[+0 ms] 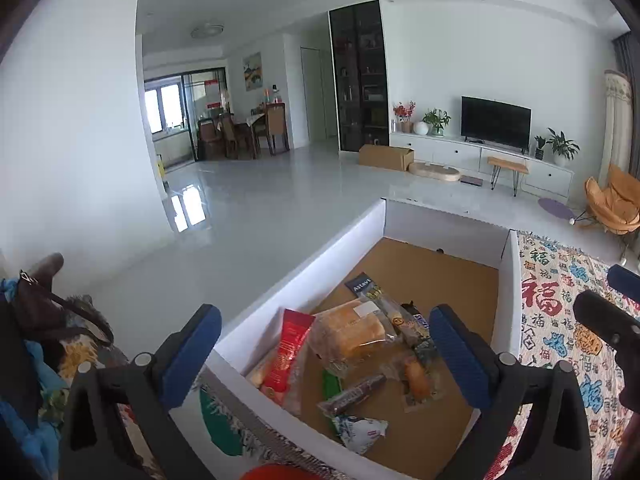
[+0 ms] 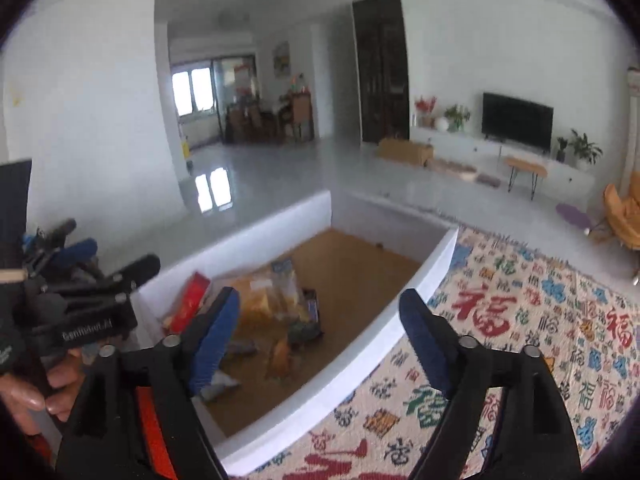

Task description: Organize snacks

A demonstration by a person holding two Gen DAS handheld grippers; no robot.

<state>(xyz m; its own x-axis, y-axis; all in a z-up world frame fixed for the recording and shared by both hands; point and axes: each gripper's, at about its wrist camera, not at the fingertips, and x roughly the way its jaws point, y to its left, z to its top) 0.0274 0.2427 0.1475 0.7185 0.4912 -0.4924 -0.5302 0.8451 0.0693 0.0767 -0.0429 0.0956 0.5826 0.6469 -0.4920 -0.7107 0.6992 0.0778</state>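
A white cardboard box (image 1: 360, 224) with a brown floor holds several snacks: a red packet (image 1: 290, 350), a wrapped yellow bread (image 1: 352, 330), a dark bar (image 1: 352, 394) and a white-blue pouch (image 1: 360, 434). My left gripper (image 1: 324, 344) hangs above them, jaws wide apart, nothing between its blue pads. In the right wrist view the same box (image 2: 436, 268) lies ahead and left, snacks blurred, the red packet (image 2: 192, 300) at its left wall. My right gripper (image 2: 320, 340) is open and empty over the box's near rim. The other gripper (image 2: 80, 280) shows at far left in a hand.
The box rests on a patterned cloth (image 2: 520, 340) with red and blue characters. Beyond lies a glossy grey floor (image 1: 260, 208), a TV unit (image 1: 496, 120), a cardboard carton (image 1: 386, 156) and an orange chair (image 1: 612, 200). A bag and clothes (image 1: 40, 320) sit at the left.
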